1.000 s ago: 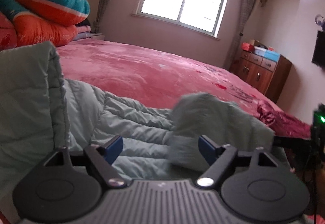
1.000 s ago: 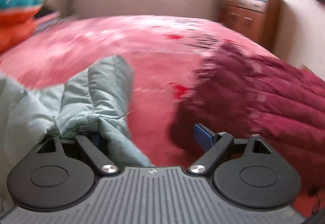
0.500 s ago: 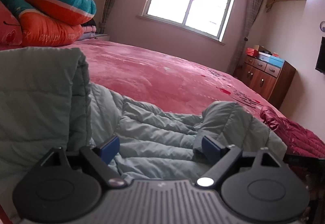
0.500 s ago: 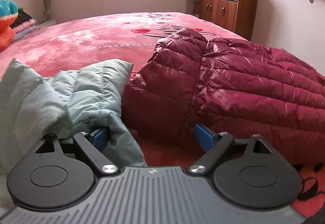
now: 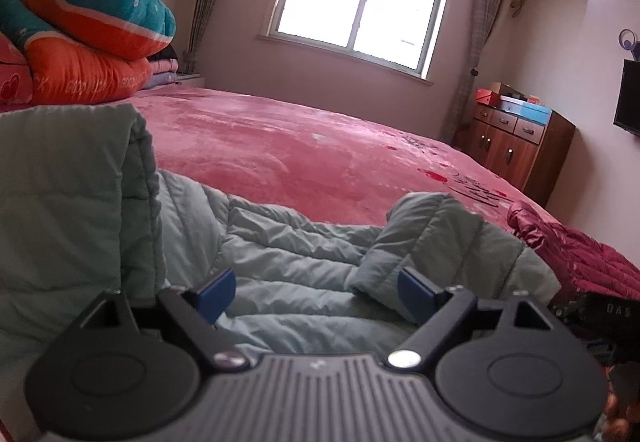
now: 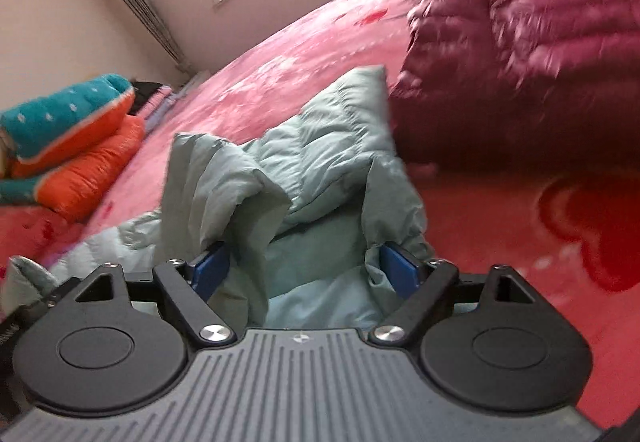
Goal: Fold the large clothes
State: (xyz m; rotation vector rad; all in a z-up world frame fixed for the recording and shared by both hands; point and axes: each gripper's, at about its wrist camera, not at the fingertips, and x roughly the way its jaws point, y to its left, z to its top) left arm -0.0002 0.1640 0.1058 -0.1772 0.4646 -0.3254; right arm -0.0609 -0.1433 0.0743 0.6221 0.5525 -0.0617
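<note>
1. On the pink bed (image 5: 320, 145), at its near edge, lies the pale green padded jacket (image 5: 288, 262), the garment being folded; it spreads across the foreground of both wrist views.
2. The left gripper (image 5: 316, 292) hovers low over the jacket with its jaws spread wide and nothing between the blue pads; quilted fabric lies flat beneath them. I judge it is placed here to take hold of a fresh edge.
3. Just left of that gripper, a broad panel of the jacket stands up like a flap, so the fold on that side looks unfinished.
4. The right gripper (image 6: 306, 268) is tilted, and its jaws are also parted. Bunched jacket cloth rises between and around both pads, but the wide gap suggests they are not clamped on it; a firm pinch is not shown.
5. The cloth stands in two peaks there, probably because a sleeve or corner is gathered for turning inward over the body.
6. A dark red puffer jacket (image 6: 520, 53) lies beside the green one on the right, its edge touching or nearly touching it, likely waiting its turn.
7. Rolled orange and teal quilts (image 5: 88, 33) are stacked at the far left of the bed, well apart from the work.
</note>
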